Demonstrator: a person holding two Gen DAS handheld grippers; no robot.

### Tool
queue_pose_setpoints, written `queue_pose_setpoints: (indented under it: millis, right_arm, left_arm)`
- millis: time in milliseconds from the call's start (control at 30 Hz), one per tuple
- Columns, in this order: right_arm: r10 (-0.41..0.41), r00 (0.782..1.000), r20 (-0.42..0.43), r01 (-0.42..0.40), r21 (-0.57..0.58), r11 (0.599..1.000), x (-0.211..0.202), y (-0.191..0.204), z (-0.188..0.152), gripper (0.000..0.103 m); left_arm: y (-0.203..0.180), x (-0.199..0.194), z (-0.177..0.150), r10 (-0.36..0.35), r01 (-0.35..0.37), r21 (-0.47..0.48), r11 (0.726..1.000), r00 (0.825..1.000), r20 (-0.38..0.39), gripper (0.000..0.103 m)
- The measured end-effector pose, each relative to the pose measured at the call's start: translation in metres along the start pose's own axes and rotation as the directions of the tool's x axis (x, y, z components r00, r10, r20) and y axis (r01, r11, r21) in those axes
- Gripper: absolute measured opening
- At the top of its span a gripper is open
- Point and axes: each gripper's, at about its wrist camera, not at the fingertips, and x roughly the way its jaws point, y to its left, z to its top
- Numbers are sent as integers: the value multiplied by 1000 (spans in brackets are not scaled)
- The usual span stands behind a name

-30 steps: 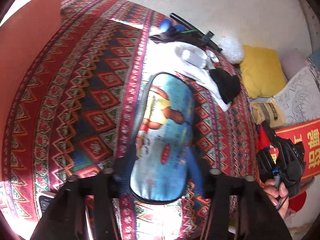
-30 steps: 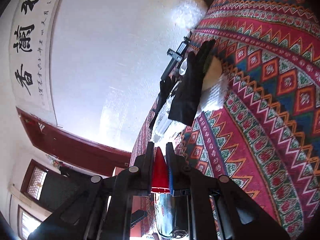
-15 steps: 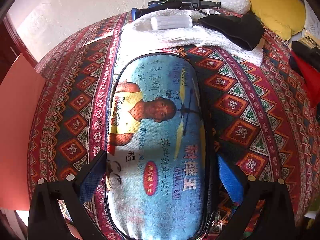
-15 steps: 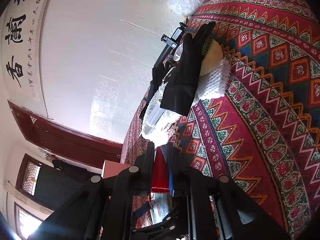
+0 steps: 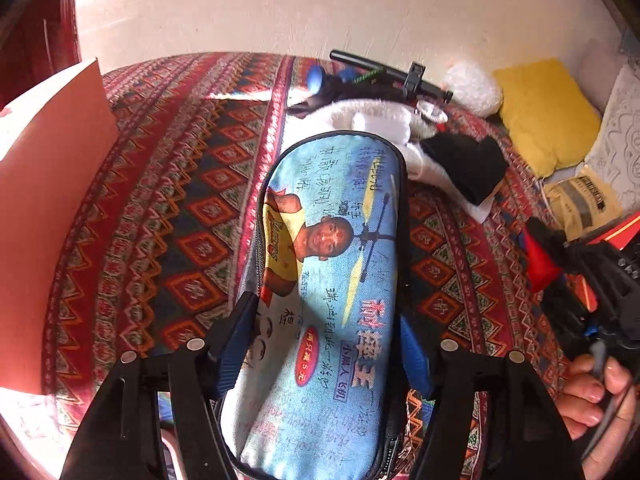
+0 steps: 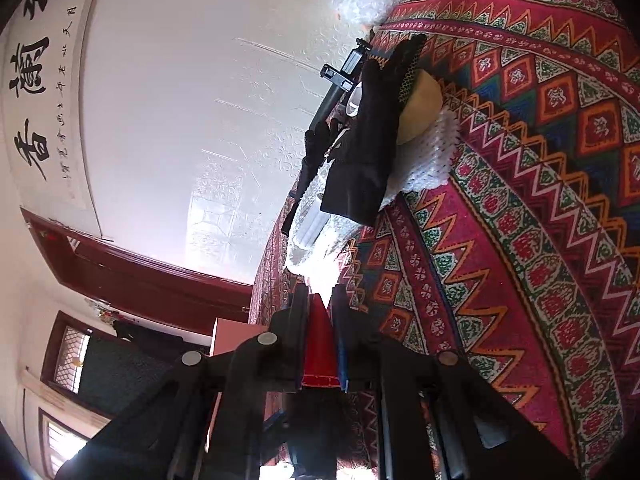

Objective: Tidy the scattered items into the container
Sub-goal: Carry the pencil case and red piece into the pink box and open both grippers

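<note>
Closing on the pouch [image 5: 332, 280], the left gripper [image 5: 324, 344] has its blue pads [image 5: 234, 344] against both long sides of the printed case, the jaws having just come in on it, so it looks held. The pouch lies lengthwise down the middle of the patterned cloth [image 5: 168, 208], its zip apparently shut; nothing shows going into it. The right gripper [image 6: 320, 344] is clamped on a thin red piece [image 6: 318, 344], poised over the cloth's near edge; in the left view it shows at the right, a person's hand [image 5: 592, 392] round its handle. Judged from this, the tidying has barely begun: one item is picked up and the container is only being steadied. Near the far edge, by the wall, the rest is unsorted: a black glove [image 6: 368, 148] on a white towel [image 5: 360, 120], a black rod [image 5: 384, 74], something blue [image 5: 316, 78], a small round metal thing [image 5: 430, 114]. Whether the pouch already holds anything cannot be told.
</note>
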Motion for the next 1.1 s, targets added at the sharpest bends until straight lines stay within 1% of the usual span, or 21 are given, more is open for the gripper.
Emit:
queue_pose_setpoints:
  millis: [100, 167, 200, 267, 333, 400, 433, 500, 567, 633, 700, 767, 800, 867, 900, 967, 1000, 1033, 1067, 1100]
  right_arm:
    - [12, 1000, -9, -12, -20, 1000, 4, 7, -2, 10]
    - [26, 1000, -17, -27, -26, 999, 6, 11, -4, 10]
    - [36, 999, -21, -36, -29, 999, 6, 13, -6, 11]
    - [54, 998, -30, -55, -41, 998, 7, 20, -9, 11]
    - [70, 997, -33, -72, -59, 996, 6, 28, -13, 11]
    - [85, 996, -37, -88, -89, 992, 5, 40, -17, 11]
    - [92, 995, -37, -95, -106, 990, 5, 47, -20, 10]
    - [116, 992, -44, -121, -136, 983, 7, 64, -27, 10]
    - [162, 984, -68, -170, -152, 974, 15, 85, -37, 11]
    - [207, 972, -109, -224, -178, 958, 28, 112, -50, 10]
    - [237, 957, -166, -271, -228, 935, 48, 147, -69, 10]
    - [268, 936, -230, -327, -273, 905, 70, 184, -92, 10]
    - [288, 921, -264, -360, -288, 888, 83, 203, -104, 10]
    - [315, 889, -333, -421, -320, 849, 110, 241, -130, 10]
    - [316, 875, -368, -442, -340, 830, 124, 260, -144, 10]
    - [310, 843, -440, -484, -368, 794, 149, 290, -174, 11]
    - [295, 832, -470, -495, -390, 777, 160, 304, -189, 13]
    - [259, 838, -480, -482, -430, 763, 168, 316, -203, 23]
    - [223, 851, -475, -462, -476, 748, 172, 325, -214, 34]
    - [197, 869, -455, -437, -516, 737, 174, 332, -223, 70]
  left_arm:
    - [33, -52, 21, -26, 29, -32, 999, 996, 88, 64]
    - [62, -90, 36, -29, 43, -80, 996, 986, 163, 64]
    - [79, -110, 43, -26, 49, -111, 993, 979, 203, 64]
    - [112, -149, 54, 1, 48, -165, 985, 959, 285, 64]
    - [144, -183, 64, 51, 27, -212, 977, 934, 352, 64]
    - [176, -209, 71, 106, -1, -257, 966, 911, 398, 65]
    - [192, -219, 75, 138, -22, -277, 961, 902, 408, 65]
    - [226, -229, 80, 189, -55, -318, 946, 893, 408, 65]
    - [256, -232, 79, 222, -72, -357, 931, 890, 399, 65]
    - [281, -229, 75, 267, -113, -386, 916, 888, 373, 65]
    - [300, -224, 73, 293, -145, -393, 908, 890, 348, 65]
    - [317, -219, 70, 294, -153, -398, 905, 899, 324, 65]
    - [324, -215, 69, 299, -163, -397, 903, 902, 311, 65]
    - [336, -208, 67, 325, -215, -367, 905, 906, 271, 67]
    - [338, -205, 64, 332, -232, -352, 907, 908, 256, 73]
    - [353, -203, 59, 327, -233, -354, 906, 915, 235, 82]
    - [356, -204, 53, 330, -234, -364, 902, 915, 231, 83]
    - [363, -208, 49, 341, -240, -375, 895, 911, 233, 83]
    - [368, -215, 46, 358, -246, -388, 889, 899, 252, 85]
    - [373, -225, 42, 377, -250, -403, 881, 884, 277, 86]
